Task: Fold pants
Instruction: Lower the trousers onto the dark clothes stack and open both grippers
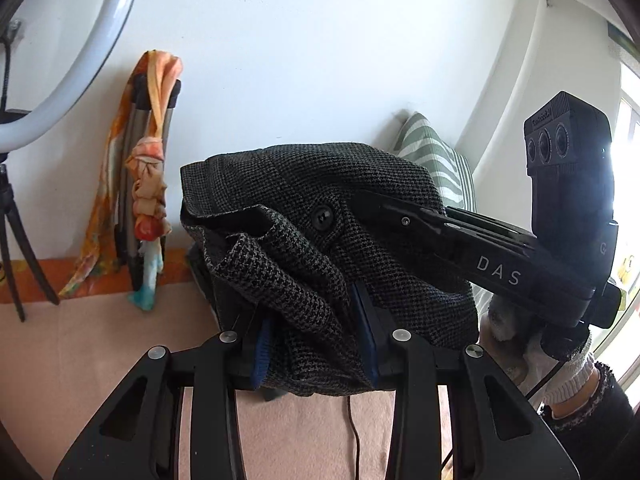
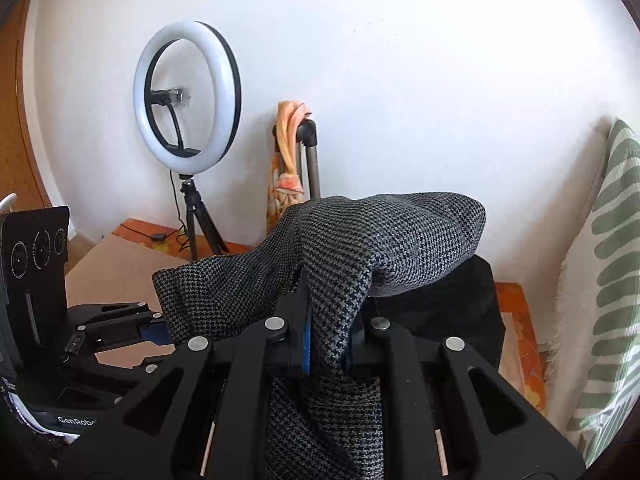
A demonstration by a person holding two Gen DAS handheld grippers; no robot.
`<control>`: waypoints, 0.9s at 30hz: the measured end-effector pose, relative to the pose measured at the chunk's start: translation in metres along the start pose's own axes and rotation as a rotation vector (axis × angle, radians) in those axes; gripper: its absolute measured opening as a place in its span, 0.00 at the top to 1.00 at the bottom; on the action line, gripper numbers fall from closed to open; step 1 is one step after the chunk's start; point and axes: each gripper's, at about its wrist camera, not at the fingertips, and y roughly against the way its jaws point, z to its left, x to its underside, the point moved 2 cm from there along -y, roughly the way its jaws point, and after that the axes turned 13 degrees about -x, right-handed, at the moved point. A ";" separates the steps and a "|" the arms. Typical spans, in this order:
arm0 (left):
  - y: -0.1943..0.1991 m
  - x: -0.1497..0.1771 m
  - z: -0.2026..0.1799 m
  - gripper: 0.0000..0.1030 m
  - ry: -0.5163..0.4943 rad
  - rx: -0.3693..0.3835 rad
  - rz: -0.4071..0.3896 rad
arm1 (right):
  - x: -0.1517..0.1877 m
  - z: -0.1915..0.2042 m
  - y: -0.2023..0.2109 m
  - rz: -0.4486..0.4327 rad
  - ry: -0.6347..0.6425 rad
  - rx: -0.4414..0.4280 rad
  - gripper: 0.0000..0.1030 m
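The pants (image 1: 320, 248) are dark grey houndstooth with a black button, held up in the air above the surface. My left gripper (image 1: 316, 344) is shut on a bunched fold of the pants between its blue pads. My right gripper (image 2: 328, 340) is shut on another fold of the pants (image 2: 380, 236), which drape over it. In the left wrist view the right gripper (image 1: 384, 210) reaches in from the right, its fingers on the fabric near the button. In the right wrist view the left gripper (image 2: 158, 330) sits at the lower left, gripping the pants' edge.
A pink-beige surface (image 1: 100, 344) lies below. A ring light (image 2: 187, 98) on a tripod stands at the back by the white wall. An orange scarf (image 1: 152, 184) hangs on a stand. A green striped pillow (image 2: 612, 280) leans at the right.
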 end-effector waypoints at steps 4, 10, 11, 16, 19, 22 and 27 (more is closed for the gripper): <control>-0.042 -0.011 -0.009 0.67 0.006 0.001 -0.005 | -0.008 -0.040 -0.016 -0.005 0.016 0.015 0.88; -0.099 -0.001 -0.017 0.67 0.034 -0.006 0.011 | -0.001 -0.091 -0.049 0.037 0.066 0.018 0.88; -0.108 0.003 -0.019 0.67 0.038 -0.009 0.017 | 0.000 -0.099 -0.055 0.043 0.066 0.005 0.88; -0.141 0.030 -0.012 0.67 0.099 -0.004 0.096 | 0.026 -0.155 -0.082 0.086 -0.068 -0.048 0.88; -0.139 0.040 -0.013 0.67 0.104 0.017 0.109 | 0.046 -0.186 -0.084 0.082 -0.236 -0.073 0.83; -0.133 0.044 -0.012 0.67 0.108 0.039 0.122 | 0.062 -0.209 -0.071 0.061 -0.400 -0.107 0.65; -0.127 0.053 -0.001 0.67 0.117 0.053 0.147 | 0.084 -0.214 -0.040 0.033 -0.480 -0.127 0.42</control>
